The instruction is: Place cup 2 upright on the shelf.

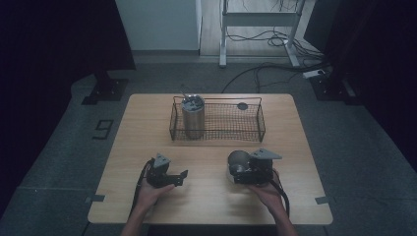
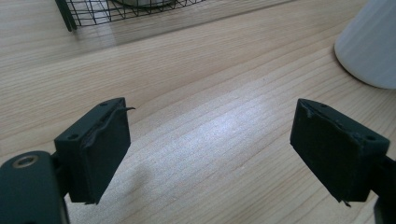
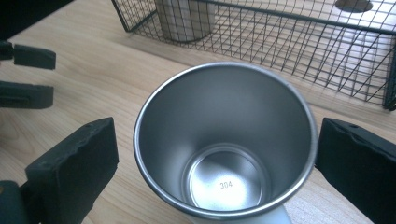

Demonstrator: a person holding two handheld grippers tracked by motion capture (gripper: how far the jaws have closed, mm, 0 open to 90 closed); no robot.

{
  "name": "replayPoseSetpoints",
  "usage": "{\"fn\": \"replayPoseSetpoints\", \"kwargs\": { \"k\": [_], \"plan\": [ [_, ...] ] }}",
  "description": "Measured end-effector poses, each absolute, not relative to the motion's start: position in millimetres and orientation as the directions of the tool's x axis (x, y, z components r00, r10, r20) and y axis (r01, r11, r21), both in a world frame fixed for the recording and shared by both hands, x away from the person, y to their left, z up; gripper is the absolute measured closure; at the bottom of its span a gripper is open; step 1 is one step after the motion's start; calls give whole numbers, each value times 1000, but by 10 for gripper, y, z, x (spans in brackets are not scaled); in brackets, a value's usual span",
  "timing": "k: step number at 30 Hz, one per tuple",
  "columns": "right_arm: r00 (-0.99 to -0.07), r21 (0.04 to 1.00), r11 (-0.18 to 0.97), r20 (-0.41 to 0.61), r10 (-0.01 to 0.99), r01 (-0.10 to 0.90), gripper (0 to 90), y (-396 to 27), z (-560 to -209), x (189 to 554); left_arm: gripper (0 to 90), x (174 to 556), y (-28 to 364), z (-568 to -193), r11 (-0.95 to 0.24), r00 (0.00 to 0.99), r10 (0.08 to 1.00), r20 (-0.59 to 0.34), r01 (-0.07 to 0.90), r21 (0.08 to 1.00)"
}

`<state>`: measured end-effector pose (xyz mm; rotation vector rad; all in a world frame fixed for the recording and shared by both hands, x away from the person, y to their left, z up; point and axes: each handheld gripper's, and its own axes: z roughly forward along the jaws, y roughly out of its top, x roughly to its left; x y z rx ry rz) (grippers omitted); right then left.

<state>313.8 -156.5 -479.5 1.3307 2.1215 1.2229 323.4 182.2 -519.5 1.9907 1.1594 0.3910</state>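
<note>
Framing the steel cup [image 3: 224, 144] between its jaws, the right gripper [image 1: 246, 169] sits at the near right of the table [image 1: 147, 128] — the pads stand apart on either side of the cup, the right one at or just off the wall, the left one clear of it, so no grip is made yet. The cup stands upright and empty, mouth up, just near of the wire basket [image 1: 255, 129]. The left gripper [image 2: 210, 154] rests at the near left with its jaws apart over bare wood, holding nothing.

The step in hand looks like the grasp of the cup. Next the jaws must close squarely on the wall, low enough that the smooth taper does not slip upward — then a lift over the basket's near rim. A lidded tumbler [image 1: 193, 118] stands in the basket's left end, so the free middle seems the safer spot.
</note>
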Motion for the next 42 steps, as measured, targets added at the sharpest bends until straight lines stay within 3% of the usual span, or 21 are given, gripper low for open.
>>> {"fn": "replayPoseSetpoints", "kwargs": {
  "k": [16,26,42],
  "plan": [
    [-484,787,233,94,870,571,38,-1488,-5015,3226,123,3225,1823,-5218,-284,528,845,-88,581,763],
    [-514,803,281,37,857,526,67,-1481,-5012,3212,124,3224,1849,-5208,-278,521,849,-89,583,763],
    [-489,844,192,93,868,501,69,-1599,-4865,3181,132,3204,1846,-5200,-265,510,854,-99,591,762]
  ]
}}
